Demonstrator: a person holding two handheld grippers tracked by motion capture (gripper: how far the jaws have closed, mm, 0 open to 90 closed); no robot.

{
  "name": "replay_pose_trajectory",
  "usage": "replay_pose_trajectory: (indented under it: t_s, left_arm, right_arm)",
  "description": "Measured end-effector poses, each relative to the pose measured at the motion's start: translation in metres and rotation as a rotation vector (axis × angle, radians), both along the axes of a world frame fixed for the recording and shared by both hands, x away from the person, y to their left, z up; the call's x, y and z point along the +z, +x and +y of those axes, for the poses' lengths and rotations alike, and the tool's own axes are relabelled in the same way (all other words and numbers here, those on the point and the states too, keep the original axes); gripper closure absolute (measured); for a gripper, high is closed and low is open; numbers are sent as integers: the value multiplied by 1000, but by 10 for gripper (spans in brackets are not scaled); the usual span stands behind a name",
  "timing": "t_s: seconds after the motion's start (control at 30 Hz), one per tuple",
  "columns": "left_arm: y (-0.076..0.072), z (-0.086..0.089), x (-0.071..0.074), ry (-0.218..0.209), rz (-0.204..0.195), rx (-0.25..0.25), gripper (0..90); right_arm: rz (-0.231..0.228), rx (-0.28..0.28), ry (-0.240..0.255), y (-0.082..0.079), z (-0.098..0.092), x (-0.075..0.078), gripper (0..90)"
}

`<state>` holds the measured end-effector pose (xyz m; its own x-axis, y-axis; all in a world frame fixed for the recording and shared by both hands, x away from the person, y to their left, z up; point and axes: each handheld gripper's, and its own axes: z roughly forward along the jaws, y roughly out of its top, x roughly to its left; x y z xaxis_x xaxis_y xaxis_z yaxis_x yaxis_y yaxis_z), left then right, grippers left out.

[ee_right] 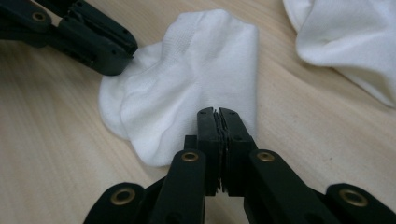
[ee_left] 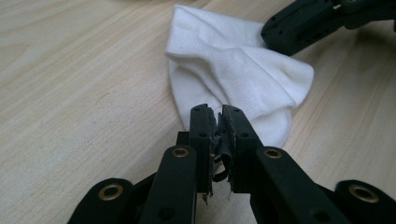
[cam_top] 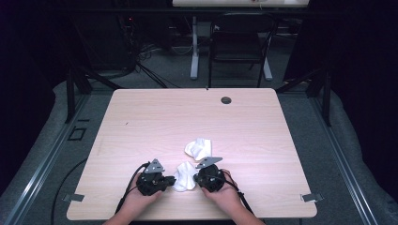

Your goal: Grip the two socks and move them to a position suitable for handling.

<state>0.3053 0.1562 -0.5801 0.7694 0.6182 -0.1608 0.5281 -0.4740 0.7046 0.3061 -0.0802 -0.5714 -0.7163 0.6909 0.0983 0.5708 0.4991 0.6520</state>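
High view: two hands at the near edge of a wooden table (cam_top: 141, 117), left gripper (cam_top: 165, 182) and right gripper (cam_top: 199, 179) facing each other across a small white sock (cam_top: 186, 176). A second white sock (cam_top: 198, 149) lies just beyond it, apart, untouched.

Left gripper view: left gripper's (ee_left: 219, 122) jaws are pinched nearly together at the sock's (ee_left: 238, 79) near edge. Looks like only a thin bit of fabric is caught, if any; cannot tell for sure whether cloth sits between the pads. The right gripper's tip (ee_left: 299, 28) sits on the far side of the sock.

Right gripper view: right gripper's (ee_right: 218, 122) jaws are fully together on the sock's (ee_right: 187, 93) edge, cloth seemingly nipped at the tips. Left gripper (ee_right: 100, 49) touches the opposite end. Other sock (ee_right: 345, 37) at upper right.

Risks, as a judgement: both grips sit right at the fabric edge, so a lift or stretch could let the sock slip out of one side and flop. A shallow left pinch may hold nothing. Pulling apart too hard could drag the sock into its neighbour.
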Motion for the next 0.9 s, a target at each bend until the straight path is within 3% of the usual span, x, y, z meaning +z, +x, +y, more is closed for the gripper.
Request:
replay_pose_trajectory:
  t_s: [0.23,0.47,0.53,0.7,0.9]
  left_arm:
    - [3,0,-1,-7,-12,10,831]
    - [8,0,-2,-19,-23,10,805]
    - [8,0,-2,-19,-22,14,790]
    - [6,2,3,-14,-24,21,784]
    - [5,9,7,-13,-13,40,784]
  right_arm:
    - [32,-16,36,-15,2,-1,879]
    - [63,4,34,-24,8,1,867]
    - [54,5,27,-26,10,3,853]
    - [-33,17,33,-28,17,13,818]
    - [-48,32,65,-22,31,17,805]
